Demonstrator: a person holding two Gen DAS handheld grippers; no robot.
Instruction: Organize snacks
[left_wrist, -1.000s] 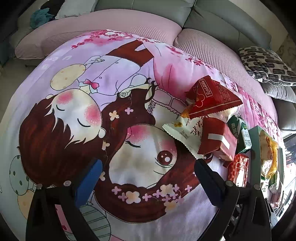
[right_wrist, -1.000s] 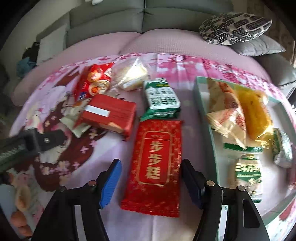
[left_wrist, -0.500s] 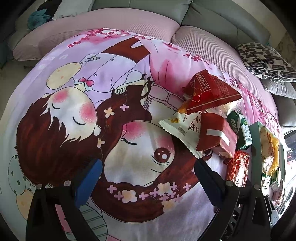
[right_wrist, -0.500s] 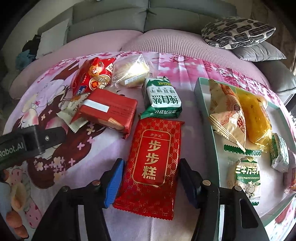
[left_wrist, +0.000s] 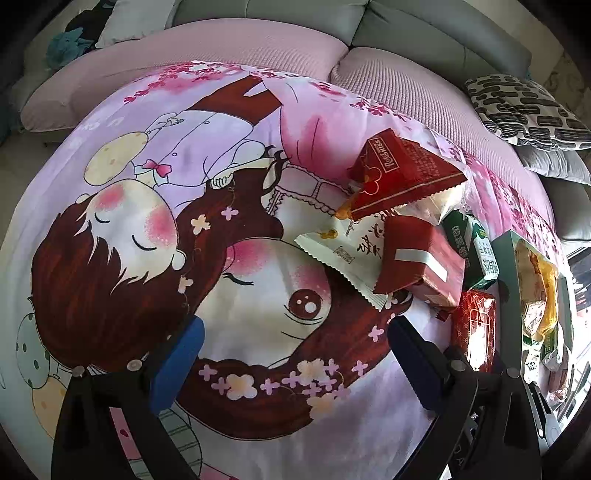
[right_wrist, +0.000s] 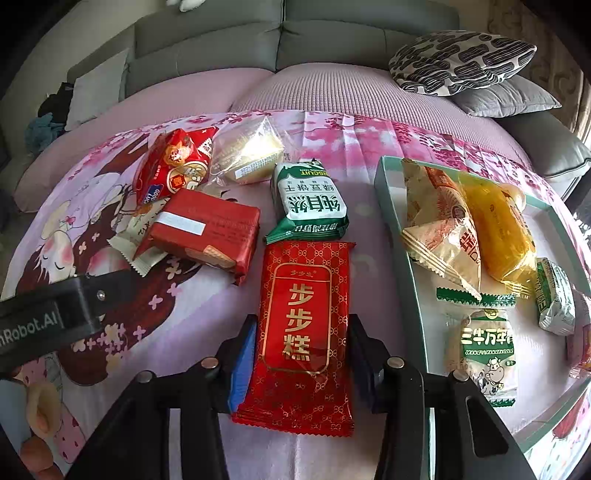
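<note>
Left wrist view: left gripper (left_wrist: 291, 354), fingers spread wide, holding nothing, above the cartoon-print cloth (left_wrist: 207, 206) on the counter. Snack pile to its right: red triangular pack (left_wrist: 402, 177), white sachet (left_wrist: 343, 247), dark red biscuit pack (left_wrist: 421, 258). Risk: none immediate; this gripper sits well apart from the snacks.

Right wrist view: right gripper (right_wrist: 301, 363), fingers narrowed to either side of the long red cake packet (right_wrist: 304, 321), which lies flat on the cloth; contact cannot be told. Green tray (right_wrist: 388, 206), already holding several snacks, stands just right. Risks: slick film may slip or buckle if pinched; the packet's far end touches the green biscuit bag (right_wrist: 312, 203) and may drag it; a low carry may catch the tray rim.
</note>
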